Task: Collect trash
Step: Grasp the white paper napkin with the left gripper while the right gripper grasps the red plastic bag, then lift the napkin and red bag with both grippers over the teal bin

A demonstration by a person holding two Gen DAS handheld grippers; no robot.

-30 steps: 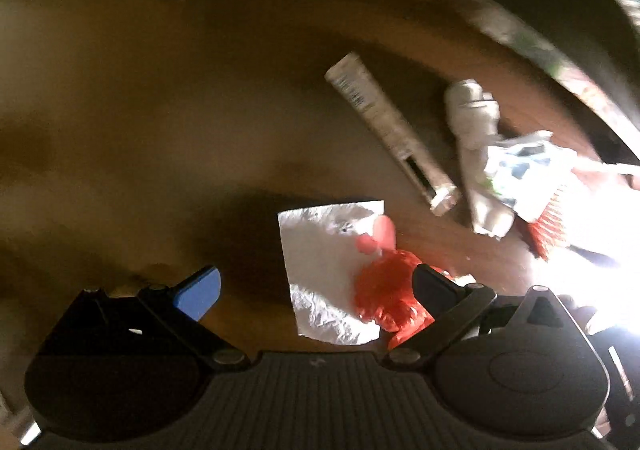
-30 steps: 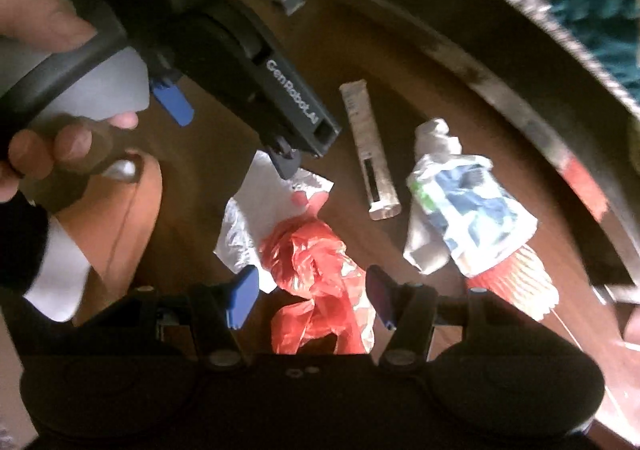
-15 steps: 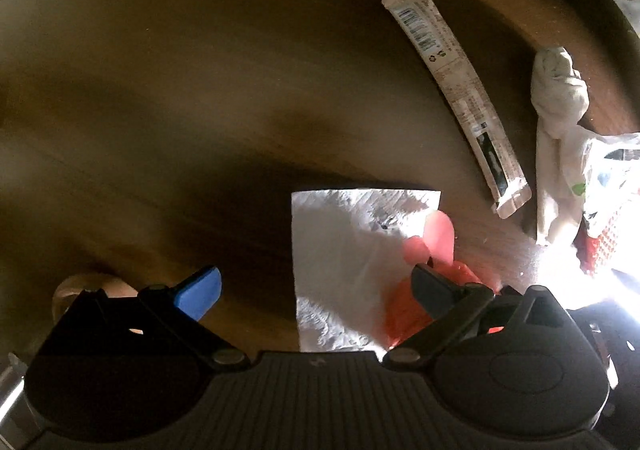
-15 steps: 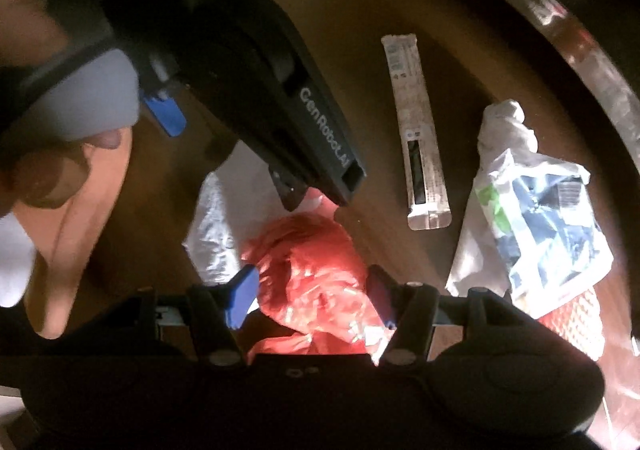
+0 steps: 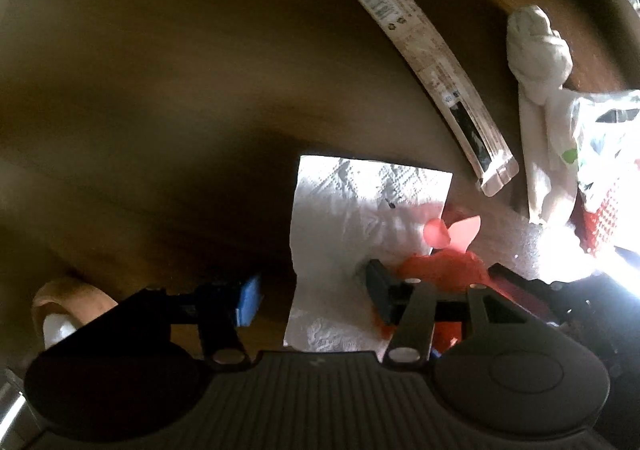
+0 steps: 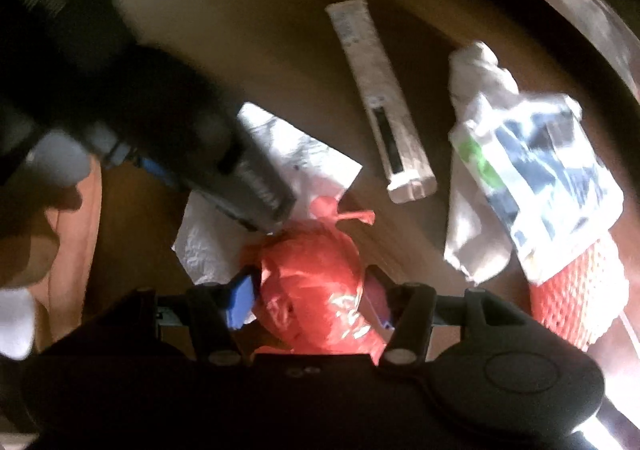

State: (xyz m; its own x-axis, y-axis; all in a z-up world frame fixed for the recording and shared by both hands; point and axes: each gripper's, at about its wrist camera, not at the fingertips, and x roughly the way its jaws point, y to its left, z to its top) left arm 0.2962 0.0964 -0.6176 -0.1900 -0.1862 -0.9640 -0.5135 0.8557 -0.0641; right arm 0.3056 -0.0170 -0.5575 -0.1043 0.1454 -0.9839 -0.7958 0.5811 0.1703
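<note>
A flat white napkin (image 5: 360,218) lies on the brown table (image 5: 160,90), with a knotted red plastic bag (image 6: 316,290) on its right corner. My left gripper (image 5: 314,296) points down over the napkin and its jaws are closing. Its dark finger rests on the paper, while its blue pad (image 5: 248,300) sits on bare wood, clear of the napkin's edge. My right gripper (image 6: 308,298) straddles the red bag and its jaws are closing slightly. The bag fills the gap and is not visibly squeezed.
A long pale wrapper (image 6: 380,98) lies beyond the napkin. To the right sit a twisted white tissue (image 5: 536,46), a printed plastic bag (image 6: 548,178) and a red mesh net (image 6: 568,298). The table's rim (image 6: 592,18) curves at the far right. A person's hand (image 6: 60,210) holds the left tool.
Both grippers have come down close to the table. The left jaws have narrowed around the napkin. The right jaws stay either side of the red bag.
</note>
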